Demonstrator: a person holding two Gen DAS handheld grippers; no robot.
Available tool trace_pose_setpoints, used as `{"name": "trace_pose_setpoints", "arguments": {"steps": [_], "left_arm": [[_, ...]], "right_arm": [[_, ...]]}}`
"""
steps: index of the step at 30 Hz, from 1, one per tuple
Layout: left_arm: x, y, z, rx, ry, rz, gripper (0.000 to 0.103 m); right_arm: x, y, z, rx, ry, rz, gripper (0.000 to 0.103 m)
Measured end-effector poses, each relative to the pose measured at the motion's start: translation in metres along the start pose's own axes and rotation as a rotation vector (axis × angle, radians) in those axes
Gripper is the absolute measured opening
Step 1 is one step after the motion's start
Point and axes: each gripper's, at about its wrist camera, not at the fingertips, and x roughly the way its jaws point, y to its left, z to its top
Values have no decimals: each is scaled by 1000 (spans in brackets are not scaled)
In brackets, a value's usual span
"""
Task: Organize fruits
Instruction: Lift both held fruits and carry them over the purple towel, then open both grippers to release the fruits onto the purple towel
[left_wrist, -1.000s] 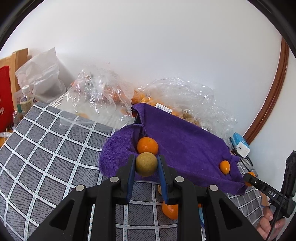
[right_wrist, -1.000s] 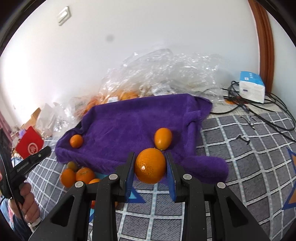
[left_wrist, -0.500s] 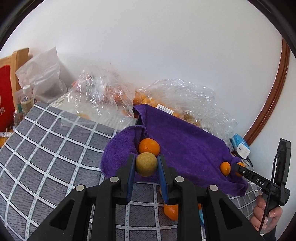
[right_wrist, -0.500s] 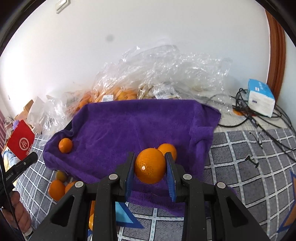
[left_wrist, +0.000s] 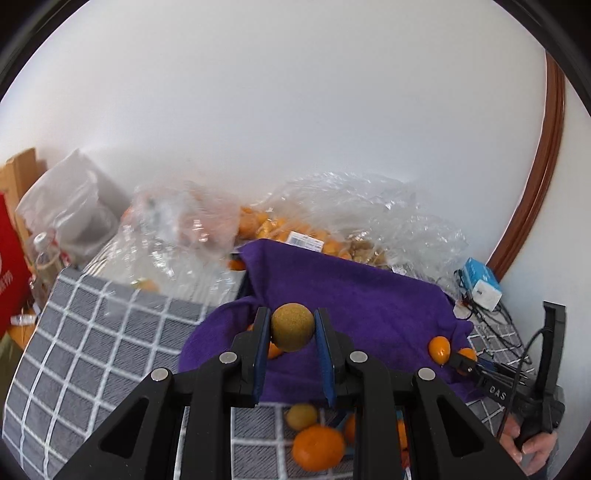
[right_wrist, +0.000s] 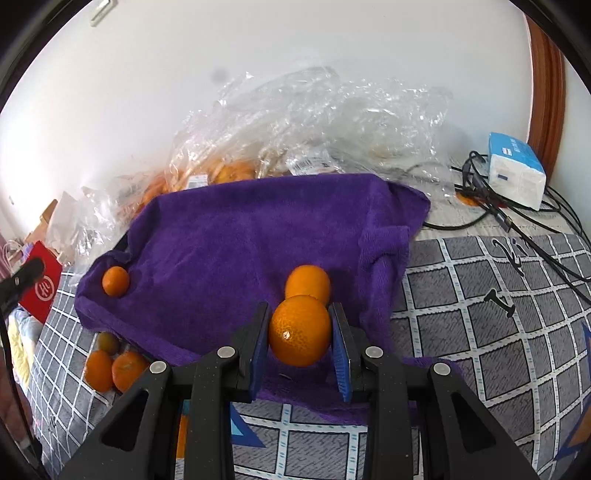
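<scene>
Left gripper (left_wrist: 291, 328): jaws closed on brown fruit (left_wrist: 293, 326), pads pressing either side at its widest girth, held clear above towel (left_wrist: 354, 295). Small, round, dull rough skin; looks light and firm. Rough skin likely gives pads good bite, little slip risk. Kind of fruit not clear.

Right gripper (right_wrist: 300, 334): jaws closed on orange (right_wrist: 300, 334), slightly wider set than left, pads on opposite flanks across the middle. Held low over near edge of towel (right_wrist: 236, 236), just in front of second orange (right_wrist: 307, 282) lying on the cloth; touching or not, cannot tell. Glossy pebbled peel, soft underneath; judged light but squashable, so moderate squeeze only. Grip across equator best; off-centre hold would let a round fruit squirt out.

Elsewhere on towel: small orange (right_wrist: 115, 281) at far left edge in right view. In left view an oval fruit (left_wrist: 439, 349) near right edge of cloth, beside tip of other gripper.

On checked cover (left_wrist: 92, 332), below towel edge: loose fruits (left_wrist: 317, 446) in a cluster, one pale, rest orange. Same cluster (right_wrist: 110, 365) in right view.

Behind towel: plastic bags (right_wrist: 314, 122) with more orange fruit inside, crinkly, thin.

Handling notes for set-down: round fruits roll; towel pile soft, should damp rolling. Release low, on a flat or dished patch. Avoid dropping onto neighbour fruit, bruising likely
</scene>
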Motion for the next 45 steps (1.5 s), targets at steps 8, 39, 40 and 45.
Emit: {"name": "trace_pose_setpoints", "arguments": {"steps": [8,39,40,45], "left_arm": [[60,-22,-2,22,121,20,23],[68,-13,-20,27,191,15,23],[64,-11,-17,23,178,19,24],[44,-3,-14,21,148,48,33]], "right_arm": [[9,0,-1,-4,25,-41,31],[-14,0,1,19,-55,-51,47],[-15,2,1,11,-57,-57,47],[-17,11,-5,-25,-68,-83,46]]}}
